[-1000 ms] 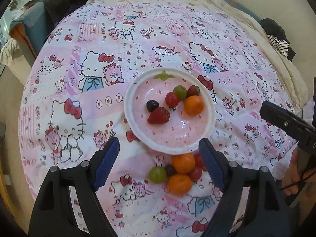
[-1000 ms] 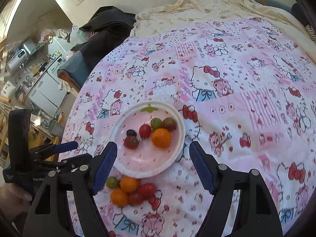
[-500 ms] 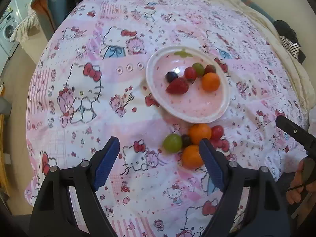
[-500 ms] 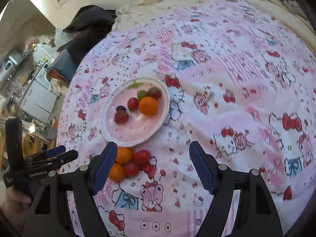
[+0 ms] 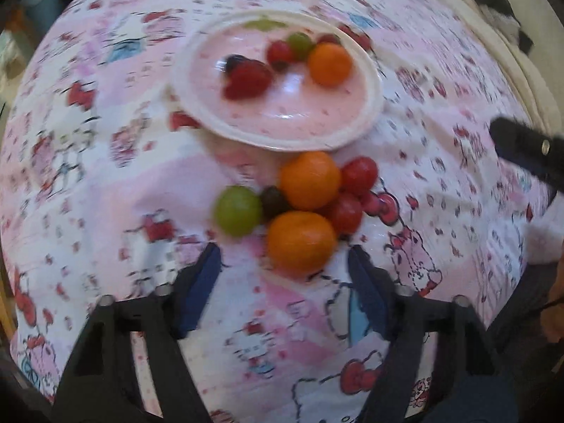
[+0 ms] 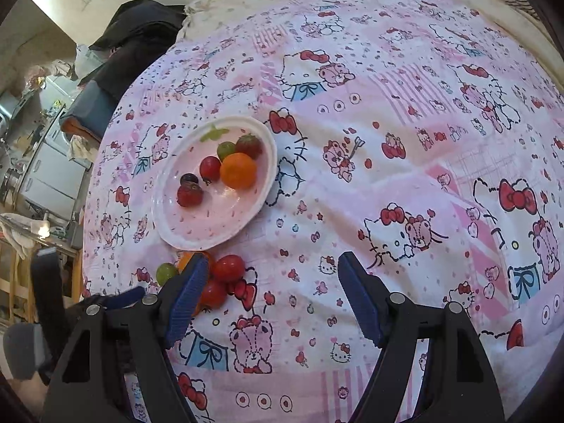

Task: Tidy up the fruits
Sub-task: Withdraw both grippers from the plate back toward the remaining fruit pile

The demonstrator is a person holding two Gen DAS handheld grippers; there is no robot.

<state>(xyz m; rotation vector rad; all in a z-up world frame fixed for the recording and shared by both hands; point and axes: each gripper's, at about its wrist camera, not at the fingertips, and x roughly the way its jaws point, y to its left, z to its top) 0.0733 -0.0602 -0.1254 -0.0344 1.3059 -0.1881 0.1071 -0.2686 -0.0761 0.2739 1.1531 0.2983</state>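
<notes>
While my left gripper (image 5: 282, 278) points steeply down at the bed, its jaws are closing with nothing between them yet; the nearest round orange citrus fruit (image 5: 300, 243) sits just beyond the blue pads (image 5: 202, 282). That fruit belongs to a tight cluster on the pink cartoon-cat printed bedspread (image 6: 405, 183): a second orange fruit (image 5: 310, 180), a green grape (image 5: 238, 210), a dark grape (image 5: 275, 201) and red cherry tomatoes (image 5: 359, 176), all touching one another. Just past the cluster lies the shallow pink strawberry-patterned plate with a white rim (image 5: 370, 120), its near edge almost at the fruit; more fruit lies toward its far side, with bare plate toward me. My right gripper (image 6: 271, 292) hangs released, empty, its left pad just beside the cluster. Open bedspread spreads wide to its right; the bed's edge drops off at the left.
</notes>
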